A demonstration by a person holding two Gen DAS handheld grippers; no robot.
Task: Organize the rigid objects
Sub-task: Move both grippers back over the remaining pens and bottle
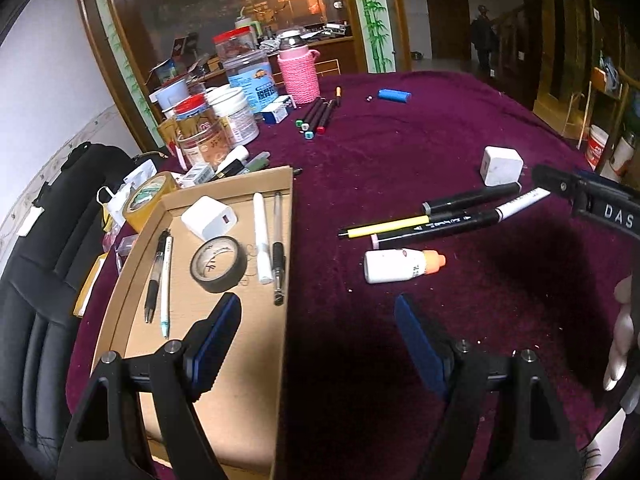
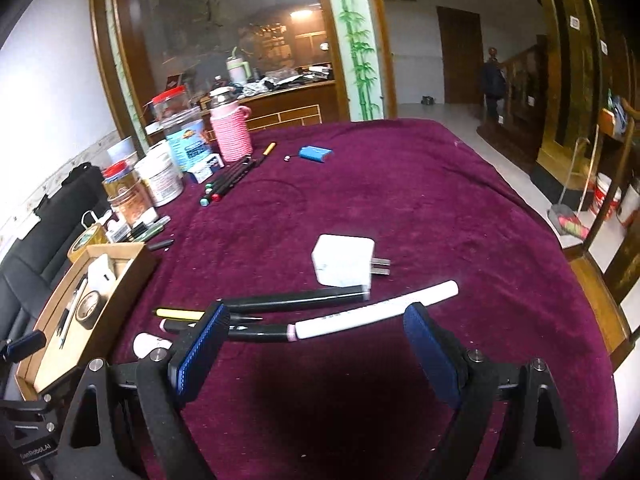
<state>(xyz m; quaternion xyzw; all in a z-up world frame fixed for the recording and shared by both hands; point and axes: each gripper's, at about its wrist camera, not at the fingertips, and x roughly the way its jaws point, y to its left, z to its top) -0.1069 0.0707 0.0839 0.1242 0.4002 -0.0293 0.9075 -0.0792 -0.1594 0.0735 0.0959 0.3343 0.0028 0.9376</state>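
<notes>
A cardboard tray (image 1: 224,380) at the left holds a white charger (image 1: 208,218), a tape roll (image 1: 218,264) and several pens. My left gripper (image 1: 316,304) is open and holds nothing; one finger is over the tray, the other over the maroon cloth. Beyond it lie a white bottle with an orange cap (image 1: 400,266), a yellow pen (image 1: 384,232), a black marker (image 1: 472,198), a black-and-white marker (image 1: 460,220) and a white plug charger (image 1: 502,166). My right gripper (image 2: 316,312) is open, low over the cloth. The black-and-white marker (image 2: 376,312) lies across the gap at its fingertips. The plug charger (image 2: 344,260) sits just behind.
Jars and a pink knit-covered flask (image 1: 298,74) crowd the far left. Several dark markers (image 1: 316,114) and a blue box (image 1: 394,95) lie near them. A black chair (image 1: 36,280) stands left of the table. A hand (image 1: 622,336) shows at the right edge.
</notes>
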